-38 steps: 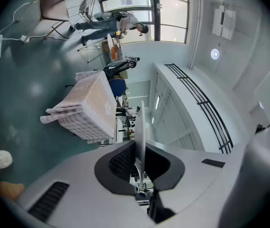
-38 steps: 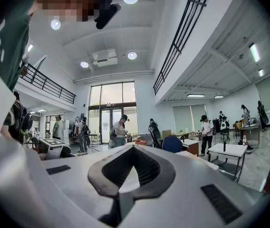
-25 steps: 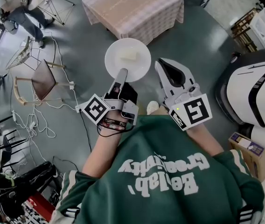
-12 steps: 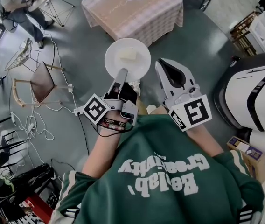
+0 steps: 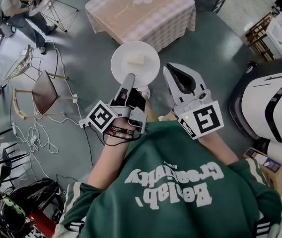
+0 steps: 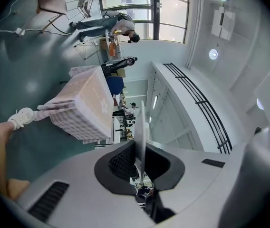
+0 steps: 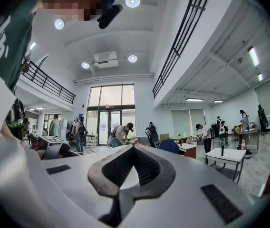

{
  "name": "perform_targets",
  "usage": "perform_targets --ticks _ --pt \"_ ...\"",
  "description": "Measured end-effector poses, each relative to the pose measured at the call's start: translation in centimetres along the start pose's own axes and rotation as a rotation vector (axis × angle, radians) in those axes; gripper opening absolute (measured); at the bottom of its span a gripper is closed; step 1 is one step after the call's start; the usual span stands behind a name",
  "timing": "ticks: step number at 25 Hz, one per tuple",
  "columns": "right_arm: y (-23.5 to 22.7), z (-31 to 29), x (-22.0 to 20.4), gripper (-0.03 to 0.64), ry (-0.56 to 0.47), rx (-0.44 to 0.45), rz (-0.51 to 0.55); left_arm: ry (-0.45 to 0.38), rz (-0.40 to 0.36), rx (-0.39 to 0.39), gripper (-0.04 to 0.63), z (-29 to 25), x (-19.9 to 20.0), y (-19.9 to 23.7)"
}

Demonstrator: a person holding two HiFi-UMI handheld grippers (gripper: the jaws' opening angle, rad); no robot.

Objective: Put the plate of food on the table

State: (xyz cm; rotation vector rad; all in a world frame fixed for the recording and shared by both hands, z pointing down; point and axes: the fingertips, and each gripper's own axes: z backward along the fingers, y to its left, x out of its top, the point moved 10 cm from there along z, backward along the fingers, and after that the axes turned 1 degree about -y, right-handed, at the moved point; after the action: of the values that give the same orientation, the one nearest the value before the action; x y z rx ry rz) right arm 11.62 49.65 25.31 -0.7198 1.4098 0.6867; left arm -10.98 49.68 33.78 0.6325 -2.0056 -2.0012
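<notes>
While the plate of food is clamped at its rim by the left tool, counter ahead, right tool closed, empty.

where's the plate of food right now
Head view, centre: the plate hangs above the floor, its near rim gripped in the left claw, just short of the cloth-covered table.

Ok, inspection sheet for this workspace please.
Surface: table with checked cloth, ahead; plate not yet on it.
Job's things: white plate held over the floor, pale food on it.
Clutter: chair at left.
Grippers: left claw shut on the plate's rim; right claw shut, empty.
Cables: white cables loose on the floor at left.
Surroundings: a person beyond the chair; white machine at right.
</notes>
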Motion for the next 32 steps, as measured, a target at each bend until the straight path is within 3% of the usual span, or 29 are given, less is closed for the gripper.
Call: perform_targets --ticks 5,15,32 --pt "-0.9 -1.3 -0.2 0.015 -0.027 0.001 -0.048 -0.007 -0.002 -0.006 0.029 -1.1 0.9 0.5" --pt "-2.9 -5.1 -0.2 0.015 -0.022 -0.014 -0.035 -0.018 0.024 -0.008 0.029 -4.4 3.7 1.0" --pt "-9.2 -17.1 0.7 0.015 0.004 -0.065 -0.043 0.032 0.033 0.009 0.029 -16.2 12.3 0.4"
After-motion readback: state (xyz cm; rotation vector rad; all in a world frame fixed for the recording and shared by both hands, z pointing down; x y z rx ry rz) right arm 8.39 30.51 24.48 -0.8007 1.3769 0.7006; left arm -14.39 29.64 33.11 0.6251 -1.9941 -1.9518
